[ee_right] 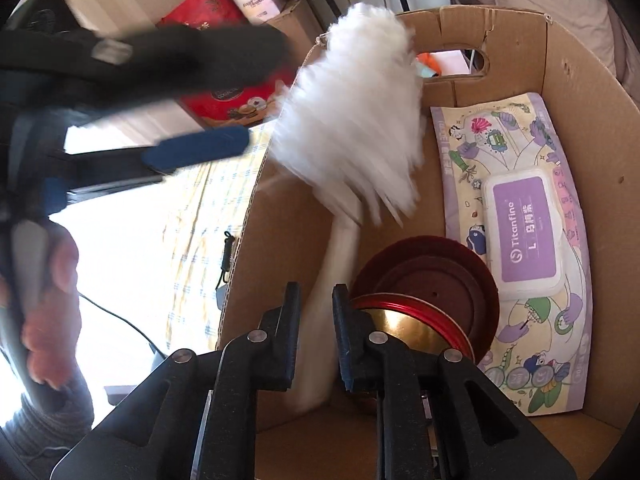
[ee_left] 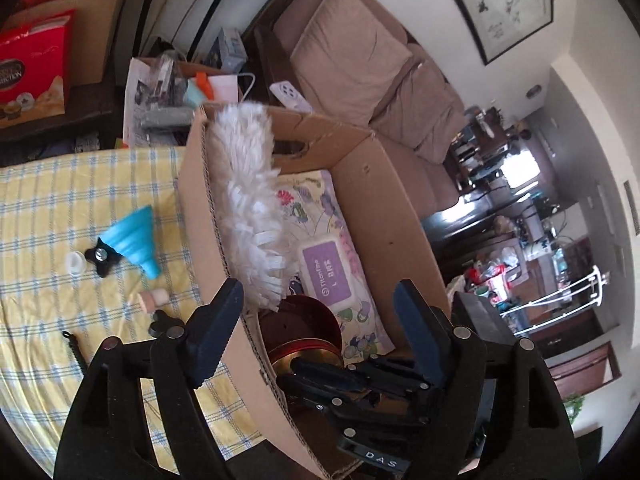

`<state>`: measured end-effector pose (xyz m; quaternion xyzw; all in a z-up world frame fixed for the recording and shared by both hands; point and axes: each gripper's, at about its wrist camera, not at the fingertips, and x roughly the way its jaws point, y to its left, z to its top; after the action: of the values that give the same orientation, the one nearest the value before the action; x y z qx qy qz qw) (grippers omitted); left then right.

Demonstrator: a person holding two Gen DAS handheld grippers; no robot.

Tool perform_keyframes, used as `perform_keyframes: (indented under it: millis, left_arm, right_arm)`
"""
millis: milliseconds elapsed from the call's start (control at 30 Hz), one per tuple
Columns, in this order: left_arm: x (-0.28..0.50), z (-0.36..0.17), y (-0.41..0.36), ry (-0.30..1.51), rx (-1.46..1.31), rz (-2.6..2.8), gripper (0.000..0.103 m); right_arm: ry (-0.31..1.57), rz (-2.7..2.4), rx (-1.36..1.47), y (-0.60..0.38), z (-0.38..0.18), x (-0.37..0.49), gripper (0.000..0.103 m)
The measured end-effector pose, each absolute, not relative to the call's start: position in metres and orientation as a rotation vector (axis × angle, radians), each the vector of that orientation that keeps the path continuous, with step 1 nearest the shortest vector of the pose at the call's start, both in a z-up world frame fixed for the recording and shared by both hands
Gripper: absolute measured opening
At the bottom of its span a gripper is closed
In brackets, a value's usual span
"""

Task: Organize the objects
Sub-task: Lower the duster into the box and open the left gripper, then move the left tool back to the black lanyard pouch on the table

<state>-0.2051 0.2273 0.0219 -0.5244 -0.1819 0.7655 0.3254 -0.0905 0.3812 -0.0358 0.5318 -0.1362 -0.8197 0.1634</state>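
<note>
A white fluffy duster (ee_left: 248, 192) leans inside the open cardboard box (ee_left: 384, 184), its head against the box's left wall. My left gripper (ee_left: 316, 320) is open above the box's near corner with nothing between its fingers. In the right wrist view the duster (ee_right: 352, 112) is motion-blurred and its pale handle runs down between the narrowly parted jaws of my right gripper (ee_right: 317, 320), which do not clamp it. The left gripper (ee_right: 224, 96) shows blurred at upper left, beside the duster head. My right gripper (ee_left: 320, 372) sits low in the box.
The box (ee_right: 580, 92) also holds a purple wipes pack (ee_right: 520, 232) and a red round tin (ee_right: 432, 288). On the yellow checked cloth (ee_left: 60, 200) lie a blue funnel (ee_left: 132, 240), a black knob (ee_left: 102, 258), a white cap (ee_left: 75, 263) and other small parts. A sofa (ee_left: 360, 60) stands behind.
</note>
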Motion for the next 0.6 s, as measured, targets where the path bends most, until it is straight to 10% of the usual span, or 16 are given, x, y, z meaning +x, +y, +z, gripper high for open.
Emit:
perform_keyframes:
  millis: [67, 600]
  left_arm:
    - [-0.202, 0.028, 0.219, -0.473, -1.365, 2.025, 0.079]
    - [-0.189, 0.012, 0.159, -0.425, -1.423, 2.115, 0.101]
  right_arm:
    - [-0.386, -2.342, 1.519, 0.38, -0.033, -0.089, 0.033]
    - [-0.359, -2.489, 1.439, 0.375, 0.005, -0.086, 0.054]
